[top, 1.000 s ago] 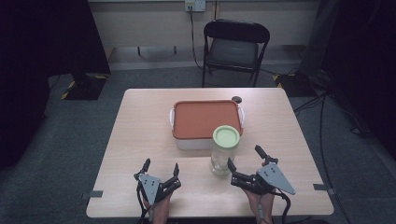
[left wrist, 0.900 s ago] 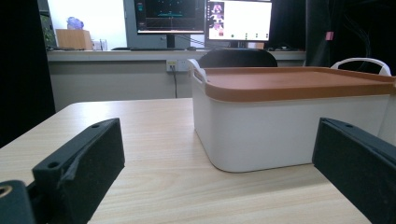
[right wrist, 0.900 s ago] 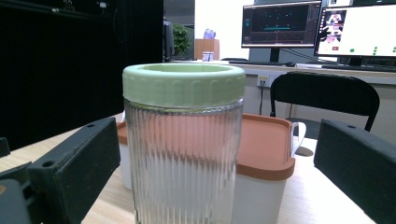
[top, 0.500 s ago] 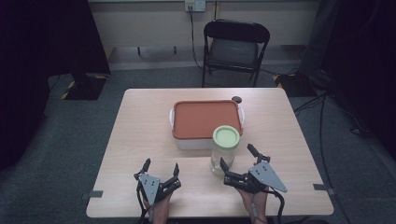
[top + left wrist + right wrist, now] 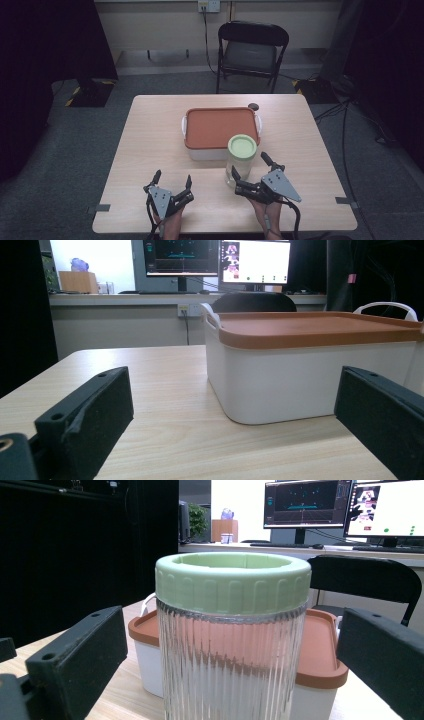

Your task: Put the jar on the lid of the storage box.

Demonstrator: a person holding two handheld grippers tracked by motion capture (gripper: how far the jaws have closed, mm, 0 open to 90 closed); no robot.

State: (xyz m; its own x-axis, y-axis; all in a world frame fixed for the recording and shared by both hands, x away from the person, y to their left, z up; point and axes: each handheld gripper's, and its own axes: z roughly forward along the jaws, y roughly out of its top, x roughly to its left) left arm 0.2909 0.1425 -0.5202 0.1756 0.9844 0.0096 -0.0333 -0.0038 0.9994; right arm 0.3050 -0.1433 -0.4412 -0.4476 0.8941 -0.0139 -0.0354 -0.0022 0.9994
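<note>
A clear ribbed glass jar (image 5: 239, 160) (image 5: 231, 655) with a pale green lid stands near the table's front, just ahead of a white box with an orange lid (image 5: 220, 132) (image 5: 310, 360) (image 5: 320, 650). My right gripper (image 5: 250, 166) (image 5: 235, 675) is open, its jaws close on either side of the jar without touching it. My left gripper (image 5: 172, 178) (image 5: 235, 425) rests open at the front left, pointing at the white box, with nothing between its jaws.
The wooden table (image 5: 150, 135) has bare room on the left and right of the box. A small dark round object (image 5: 253, 106) lies behind the box. A black folding chair (image 5: 250, 50) stands beyond the far edge. Monitors (image 5: 220, 260) glow in the background.
My right gripper has slid left and forward, turning toward the jar, so its jaws now flank the jar. The left gripper has stayed put.
</note>
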